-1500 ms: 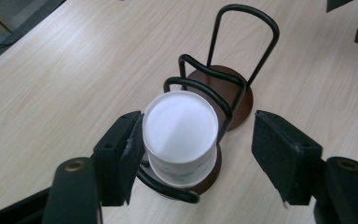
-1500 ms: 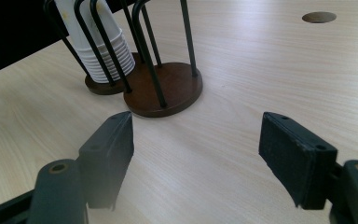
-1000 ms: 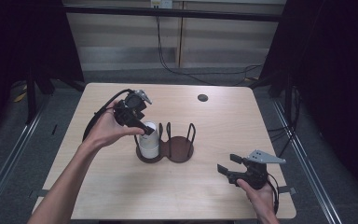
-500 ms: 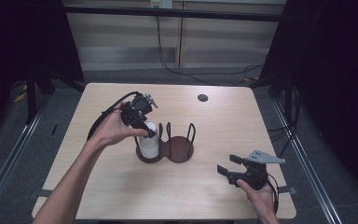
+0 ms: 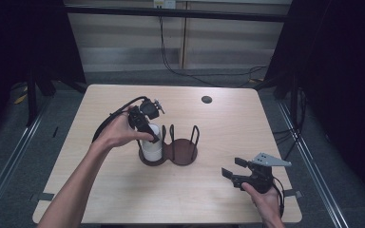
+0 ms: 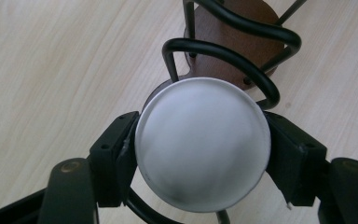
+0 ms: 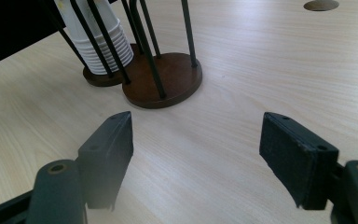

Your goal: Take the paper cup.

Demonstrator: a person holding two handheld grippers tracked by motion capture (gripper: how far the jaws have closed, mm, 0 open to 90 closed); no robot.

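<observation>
White cup stack (image 5: 151,145) stands upright, base-up

Round hole (image 5: 206,99) in tabletop (image 5: 247,123)

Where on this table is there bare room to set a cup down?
The near-left corner of the table is bare, and so is the far-right stretch near the round hole. The middle is crowded: the left claw grips the white cup stack in the wire holder; the right claw sits open front-right.
</observation>
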